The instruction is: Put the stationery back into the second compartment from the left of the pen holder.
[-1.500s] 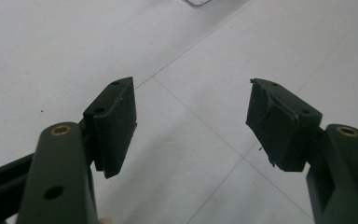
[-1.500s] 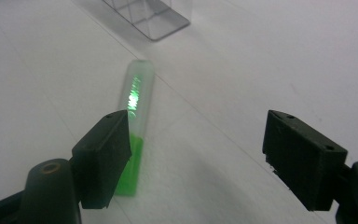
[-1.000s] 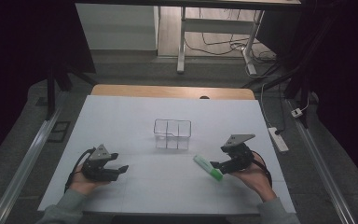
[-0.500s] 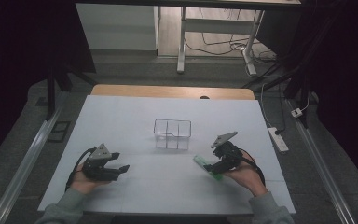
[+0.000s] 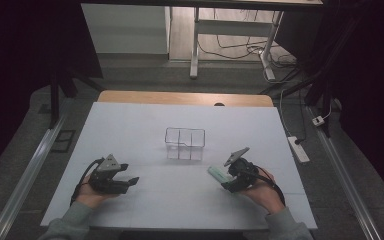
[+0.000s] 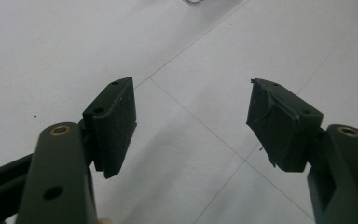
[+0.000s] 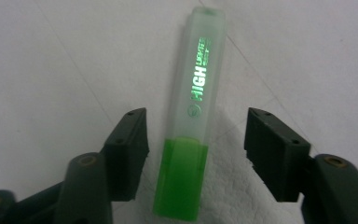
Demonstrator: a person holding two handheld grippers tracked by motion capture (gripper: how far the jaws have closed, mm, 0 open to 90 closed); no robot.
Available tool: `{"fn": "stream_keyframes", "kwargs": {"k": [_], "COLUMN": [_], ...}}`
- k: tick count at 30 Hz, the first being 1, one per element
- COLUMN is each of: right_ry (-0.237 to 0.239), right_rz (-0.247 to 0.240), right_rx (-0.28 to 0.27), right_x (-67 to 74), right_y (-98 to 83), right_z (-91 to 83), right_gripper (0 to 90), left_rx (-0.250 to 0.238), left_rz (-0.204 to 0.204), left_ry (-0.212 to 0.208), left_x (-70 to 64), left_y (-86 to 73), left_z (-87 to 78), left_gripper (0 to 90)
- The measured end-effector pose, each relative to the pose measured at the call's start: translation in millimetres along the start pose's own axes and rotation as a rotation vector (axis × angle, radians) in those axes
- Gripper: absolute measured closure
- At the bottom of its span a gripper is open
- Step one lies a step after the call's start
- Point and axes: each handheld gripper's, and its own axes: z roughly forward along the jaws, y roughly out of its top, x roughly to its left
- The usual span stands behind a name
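1. Nearest me, my right hand-held gripper (image 7: 193, 154) stands over the green highlighter (image 7: 191, 116) with its jaws apart, one on each side of the green cap end. The jaws have just been closing, the pen lies between them, and neither pad touches it yet.
2. I judge the main risk here is an uneven close. In the right gripper view the left pad sits just beside the cap while the right pad stands well apart, so the near pad may shove the pen sideways across the counter (image 5: 145, 125) before the far one arrives.
3. The grip would land at the cap end, far from the pen's middle. I expect the long clear barrel to droop or swing once lifted, and the cap could pull off if it is loose.
4. The plastic looks smooth and the counter slick, so a light pinch may let it slide out.
5. My left hand-held gripper (image 5: 134, 181) rests low at the left of the counter, jaws wide apart with nothing between them. It is well away from the pen and poses no trouble.
6. The highlighter lies flat at the right of the counter, with a solid green cap, a frosted see-through body and glowing green lettering along it.
7. Farther off, the clear compartment box (image 5: 184, 143) stands empty near the middle of the counter. I judge a swinging barrel could clip its rim.
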Motion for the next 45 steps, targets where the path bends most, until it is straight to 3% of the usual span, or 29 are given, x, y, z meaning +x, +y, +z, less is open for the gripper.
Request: {"fn": "stream_keyframes", "kwargs": {"k": [5, 6, 9, 11, 17, 22, 26, 33, 36, 45], "right_ry": [0.008, 0.008, 0.009, 0.013, -0.004, -0.001, 0.005, 0.028, 0.022, 0.036], "right_rz": [-0.008, -0.008, 0.016, 0.017, -0.007, -0.006, -0.010, -0.038, -0.044, -0.080], "right_rx": [0.040, 0.040, 0.031, 0.032, 0.021, -0.053, -0.076, -0.119, -0.123, -0.153], "right_x": [2.3, 2.3, 4.5, 4.9, 6.0, 3.8, 4.2, 8.9, 11.6, 17.0], "right_y": [0.9, 0.9, 0.8, 1.0, 0.7, 2.8, 2.7, 5.2, 6.9, 11.2], "right_z": [6.5, 6.5, 6.2, 6.2, 4.7, -10.0, -13.7, -16.3, -16.5, -16.0], "right_gripper": [51.9, 51.9, 65.0, 66.0, 66.5, 66.6, 66.6, 66.6, 66.6, 66.6], "left_rx": [0.002, 0.004, 0.004, 0.004, -0.003, -0.008, -0.005, -0.003, -0.008, -0.009], "left_rz": [0.000, 0.002, 0.008, 0.008, 0.021, 0.019, 0.025, 0.030, 0.027, 0.049], "left_ry": [0.001, 0.001, 0.011, 0.013, 0.021, 0.021, 0.020, 0.020, -0.004, 0.001], "left_x": [0.6, 0.6, -0.7, -1.3, -4.1, -3.3, -4.3, -5.2, -5.3, -9.4], "left_y": [-0.5, -0.7, -1.1, -1.0, 0.3, 0.9, 1.2, 2.9, 3.6, 7.2], "left_z": [0.3, 0.4, -0.6, -0.6, -1.9, -2.4, -2.0, -1.2, -1.5, -1.8], "left_gripper": [32.4, 32.4, 32.4, 32.5, 32.6, 32.6, 32.6, 32.6, 32.5, 32.5]}}
